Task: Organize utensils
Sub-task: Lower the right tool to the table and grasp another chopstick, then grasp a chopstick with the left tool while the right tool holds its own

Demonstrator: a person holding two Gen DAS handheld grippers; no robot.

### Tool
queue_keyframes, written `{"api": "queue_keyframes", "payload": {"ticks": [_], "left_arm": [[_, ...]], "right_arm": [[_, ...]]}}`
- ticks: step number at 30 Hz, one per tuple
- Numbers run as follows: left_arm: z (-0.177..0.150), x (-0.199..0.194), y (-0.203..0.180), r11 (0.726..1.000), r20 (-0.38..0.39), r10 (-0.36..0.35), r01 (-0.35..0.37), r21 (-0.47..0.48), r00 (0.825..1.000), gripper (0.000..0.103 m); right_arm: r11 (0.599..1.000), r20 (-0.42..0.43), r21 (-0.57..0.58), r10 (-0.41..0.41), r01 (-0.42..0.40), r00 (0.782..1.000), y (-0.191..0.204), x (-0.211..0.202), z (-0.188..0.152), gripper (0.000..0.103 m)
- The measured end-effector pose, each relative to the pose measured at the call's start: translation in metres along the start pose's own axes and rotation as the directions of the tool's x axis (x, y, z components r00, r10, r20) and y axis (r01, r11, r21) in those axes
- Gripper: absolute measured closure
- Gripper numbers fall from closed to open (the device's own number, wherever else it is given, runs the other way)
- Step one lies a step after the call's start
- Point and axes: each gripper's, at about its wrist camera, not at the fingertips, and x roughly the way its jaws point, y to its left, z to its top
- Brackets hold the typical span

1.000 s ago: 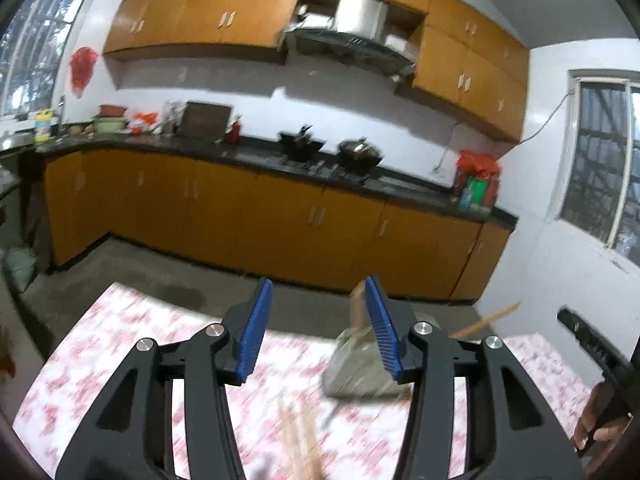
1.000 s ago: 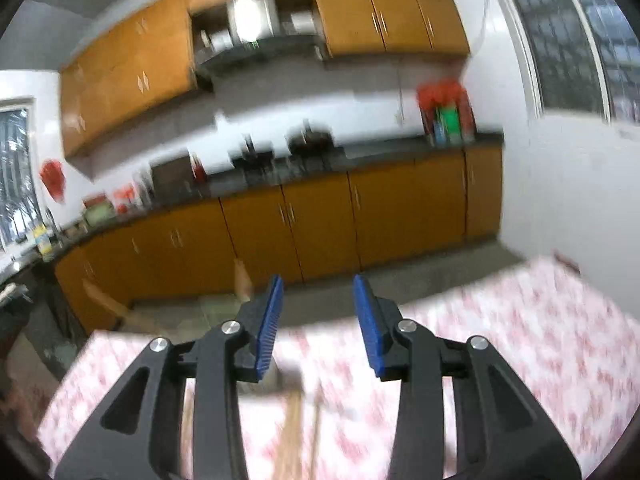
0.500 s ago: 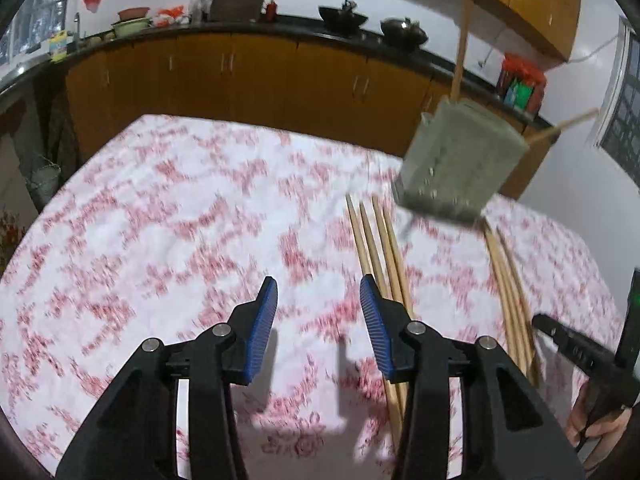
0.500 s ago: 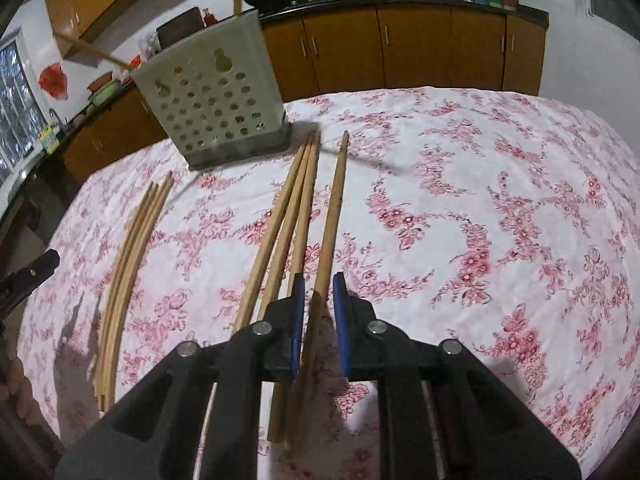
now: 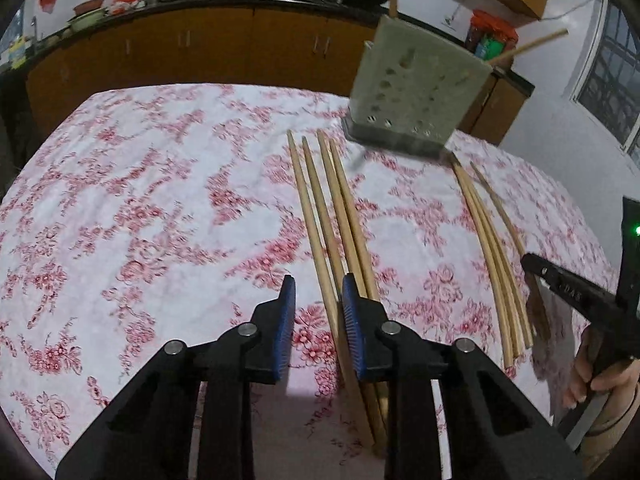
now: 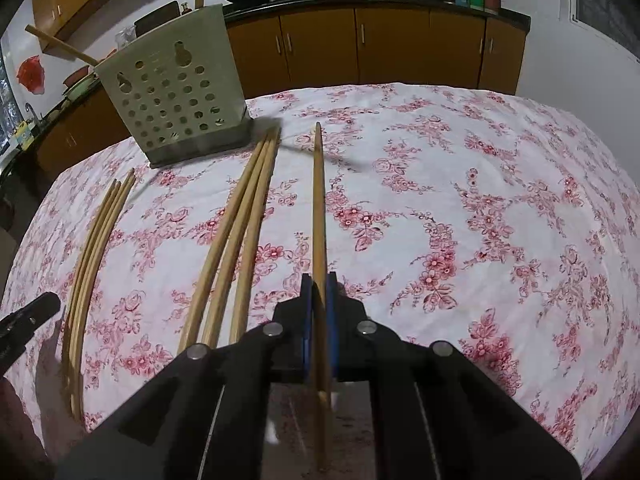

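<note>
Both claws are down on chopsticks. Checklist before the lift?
1. right claw shut on the single chopstick: ok.
2. Neighbouring three sticks apart from that grip: ok.
3. left claw gripping the leftmost chopstick: not ok. The jaws have just been closing, the stick is between the pads, and a gap shows.
4. Left claw takes one stick only: cannot tell, its neighbours lie close.
5. holder upright on the tablecloth: ok.
6. Room inside the holder: cannot tell, its opening is hidden.
</note>
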Motion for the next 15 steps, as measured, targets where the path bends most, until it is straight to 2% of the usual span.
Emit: {"api": "queue_keyframes", "payload": {"ticks": [3,11,13,15], "left_arm": [[-0.003,0.006,-0.004,1.000,-0.029,0.013,-0.013,0.015,0.999,0.082],[-0.003,0.009,-0.010,0.998,-0.033,0.056,-0.055,0.040,0.998,0.085],[-0.003,0.010,-0.010,0.997,-0.028,0.068,-0.067,0.042,0.997,0.093],[-0.001,0.012,-0.007,0.997,-0.025,0.066,-0.065,0.034,0.998,0.095]], "right_arm": [[1.000,0.003,-0.001,0.000,0.000,1.000,-0.001,-0.001,-0.001,0.095],[1.000,-0.001,-0.020,0.002,-0.002,1.000,0.002,-0.003,-0.003,0.092],[1.000,-0.002,-0.028,0.013,-0.013,1.000,0.004,-0.005,-0.006,0.091],[0.999,0.004,-0.046,0.007,-0.007,1.000,0.007,-0.006,-0.008,0.091]]}}
